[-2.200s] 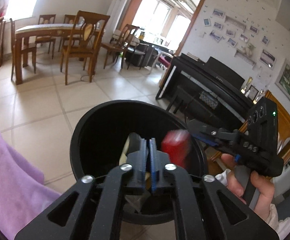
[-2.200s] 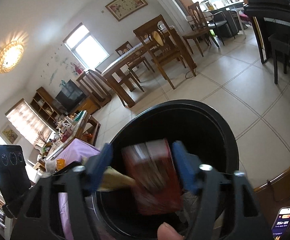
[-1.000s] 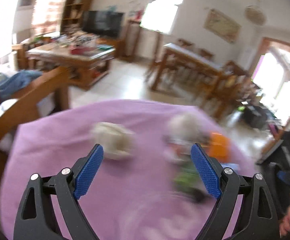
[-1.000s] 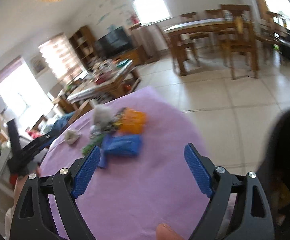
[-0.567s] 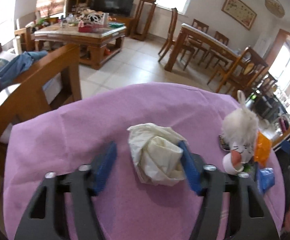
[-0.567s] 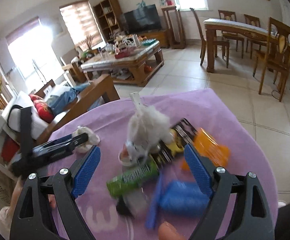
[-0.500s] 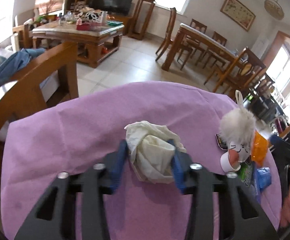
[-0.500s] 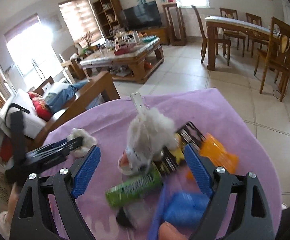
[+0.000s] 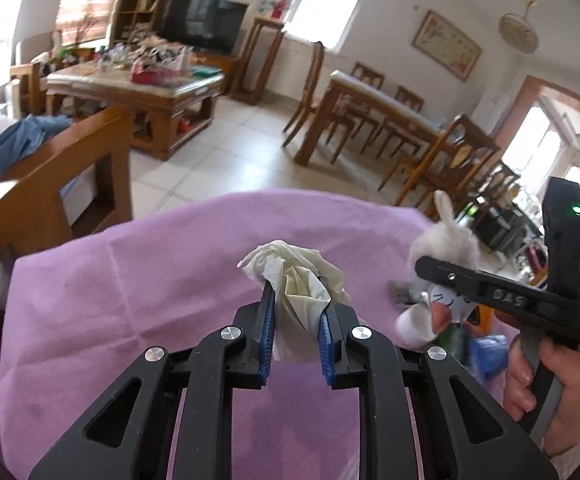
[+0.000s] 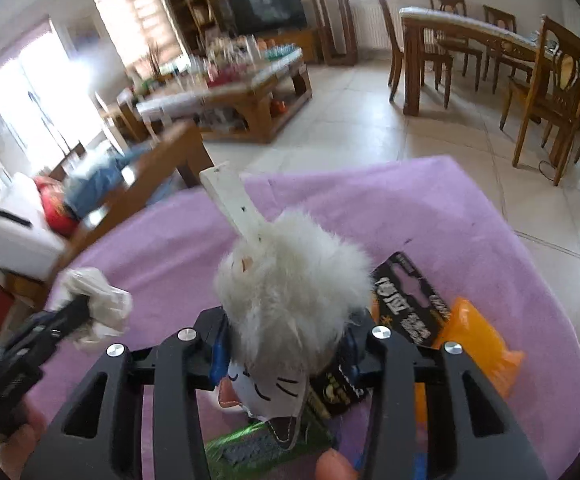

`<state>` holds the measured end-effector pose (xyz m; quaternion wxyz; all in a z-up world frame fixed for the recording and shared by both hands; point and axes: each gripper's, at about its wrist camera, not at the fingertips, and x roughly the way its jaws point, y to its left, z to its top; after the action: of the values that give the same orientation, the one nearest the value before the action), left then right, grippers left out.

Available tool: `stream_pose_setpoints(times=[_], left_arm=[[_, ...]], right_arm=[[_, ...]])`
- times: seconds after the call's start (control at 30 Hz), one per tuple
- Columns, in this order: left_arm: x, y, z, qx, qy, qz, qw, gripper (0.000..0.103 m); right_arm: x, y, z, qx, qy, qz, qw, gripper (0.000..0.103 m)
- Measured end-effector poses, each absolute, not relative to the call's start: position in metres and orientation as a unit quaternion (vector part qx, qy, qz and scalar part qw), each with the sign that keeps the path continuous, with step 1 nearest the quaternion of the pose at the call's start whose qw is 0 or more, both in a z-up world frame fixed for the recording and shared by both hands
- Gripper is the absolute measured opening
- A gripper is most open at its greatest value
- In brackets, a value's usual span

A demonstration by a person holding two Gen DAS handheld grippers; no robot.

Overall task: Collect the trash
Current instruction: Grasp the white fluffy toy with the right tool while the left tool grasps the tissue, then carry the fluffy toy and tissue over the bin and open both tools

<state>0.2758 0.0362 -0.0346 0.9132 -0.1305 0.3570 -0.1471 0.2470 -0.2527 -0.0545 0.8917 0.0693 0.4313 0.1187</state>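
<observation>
On the purple-covered table (image 9: 130, 280) my left gripper (image 9: 296, 300) is closing, its blue pads pressing both sides of a crumpled white tissue (image 9: 298, 276). The right wrist view shows that tissue (image 10: 106, 300) at the left, in the left gripper (image 10: 78, 308). My right gripper (image 10: 284, 344) is closing too, with a fluffy white rabbit toy (image 10: 290, 280) squeezed between its pads. Around the toy lie a black packet (image 10: 410, 300), an orange wrapper (image 10: 478, 344) and a green packet (image 10: 250, 448). In the left wrist view the right gripper (image 9: 430, 280) reaches in against the toy (image 9: 446, 240).
A wooden seat frame (image 9: 50, 184) stands close to the table's left side. Beyond are a cluttered coffee table (image 9: 138, 80) and a dining table (image 9: 390, 108) with chairs on a tiled floor. A hand (image 9: 550, 392) holds the right gripper's handle. A blue wrapper (image 9: 490, 352) lies near it.
Both grippers swung from the black bin to the purple table. The left jaws shut onto the tissue. The right jaws, wide half a second ago, have shut around the rabbit toy.
</observation>
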Motion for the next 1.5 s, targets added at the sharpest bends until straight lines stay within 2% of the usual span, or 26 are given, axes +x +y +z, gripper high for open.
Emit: stream_pose_setpoints(times=[0.37, 0.7, 0.87, 1.2, 1.5], left_arm=[[0.254, 0.004, -0.018, -0.115, 0.298, -0.213, 0.923, 0.019], [0.160, -0.129, 0.047, -0.065, 0.253, -0.357, 0.897, 0.019], [0.119, -0.205, 0.062, -0.048, 0.245, -0.413, 0.876, 0.019], [0.070, -0.356, 0.029, -0.013, 0.280, -0.494, 0.823, 0.019], [0.053, -0.463, -0.022, 0.015, 0.318, -0.525, 0.789, 0.019]], right_arm=[[0.140, -0.317, 0.029, 0.137, 0.316, 0.136, 0.929, 0.042], [0.047, -0.414, 0.049, 0.161, 0.255, 0.071, 0.951, 0.042], [0.007, -0.467, 0.052, 0.192, 0.222, 0.038, 0.955, 0.043], [-0.048, -0.565, 0.036, 0.231, 0.199, -0.054, 0.951, 0.043], [-0.072, -0.619, -0.008, 0.272, 0.220, -0.101, 0.931, 0.043]])
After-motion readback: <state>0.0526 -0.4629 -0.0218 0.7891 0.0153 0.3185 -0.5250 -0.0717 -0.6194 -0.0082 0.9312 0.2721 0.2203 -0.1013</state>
